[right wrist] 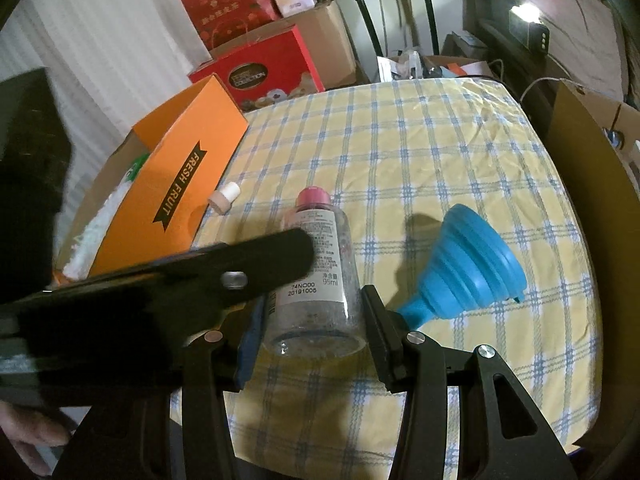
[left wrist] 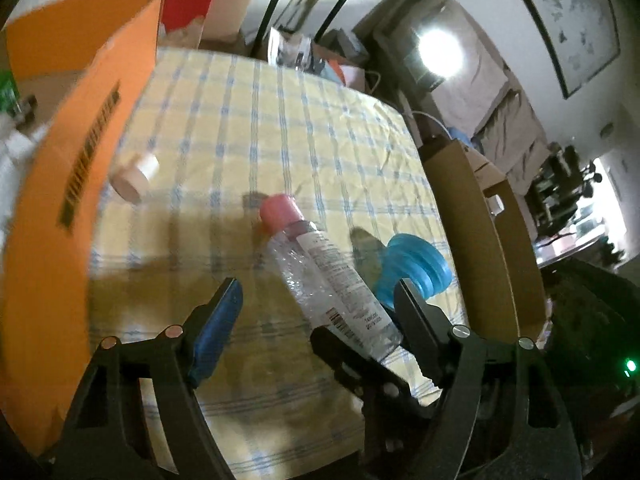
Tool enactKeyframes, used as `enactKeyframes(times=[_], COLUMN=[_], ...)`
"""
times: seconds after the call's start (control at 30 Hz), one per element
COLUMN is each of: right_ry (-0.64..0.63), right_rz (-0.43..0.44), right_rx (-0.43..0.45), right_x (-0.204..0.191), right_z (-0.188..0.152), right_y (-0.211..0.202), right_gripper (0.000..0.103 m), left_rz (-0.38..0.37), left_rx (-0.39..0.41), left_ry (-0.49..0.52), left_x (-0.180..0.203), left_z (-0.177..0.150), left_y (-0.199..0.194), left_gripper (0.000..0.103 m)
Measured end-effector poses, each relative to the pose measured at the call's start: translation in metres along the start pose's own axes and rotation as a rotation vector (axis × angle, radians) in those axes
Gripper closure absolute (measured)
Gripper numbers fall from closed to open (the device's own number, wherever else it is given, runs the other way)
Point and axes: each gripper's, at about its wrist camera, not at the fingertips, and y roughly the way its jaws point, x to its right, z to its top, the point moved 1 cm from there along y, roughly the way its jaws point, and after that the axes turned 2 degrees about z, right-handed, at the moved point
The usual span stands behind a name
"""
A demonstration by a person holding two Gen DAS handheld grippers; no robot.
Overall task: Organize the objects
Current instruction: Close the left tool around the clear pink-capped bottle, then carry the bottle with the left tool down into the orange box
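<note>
1. The right claw (right wrist: 312,328) pinches the clear bottle (right wrist: 320,264) by its base, above the checked bench (right wrist: 440,152).
2. The left claw (left wrist: 320,300) hangs spread beside it.
3. A blue funnel (right wrist: 468,264) lies nearby.

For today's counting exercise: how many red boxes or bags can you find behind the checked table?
2. A red gift box sits just beyond the table's far edge; a red paper bag stands behind it. Others may be hidden behind the orange box.
</note>
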Motion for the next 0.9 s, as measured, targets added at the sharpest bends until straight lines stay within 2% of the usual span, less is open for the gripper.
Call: enactKeyframes(times=[0.13,0.2,0.37,0.63,0.9], right_ry=[-0.003,0.0,0.005,0.005,-0.047], right_rz=[0.011,0.019,0.014,0.012,0.026], right_rx=[0.002,0.002,0.003,0.008,0.056], right_x=[-0.001,-0.001,-0.001,-0.003,-0.028], right_z=[-0.003,-0.005,-0.008,-0.008,0.003], right_y=[-0.001,0.0,-0.002,-0.004,-0.026], right_gripper=[0.055,0.055,0.055,0.055,0.055], left_rz=[-0.05,-0.069,-0.066,-0.082,-0.087], left_rx=[-0.027,-0.042,-0.056,-0.047,0.036], left_ry=[-0.035,-0.05,-0.07,-0.081,-0.055], left_x=[0.0,0.001,-0.002,0.0,0.006], left_z=[-0.001,-0.002,-0.005,-0.007,0.004], left_y=[0.013,0.017,0.027,0.024,-0.019], left_gripper=[0.031,0.039,0.052,0.052,0.052])
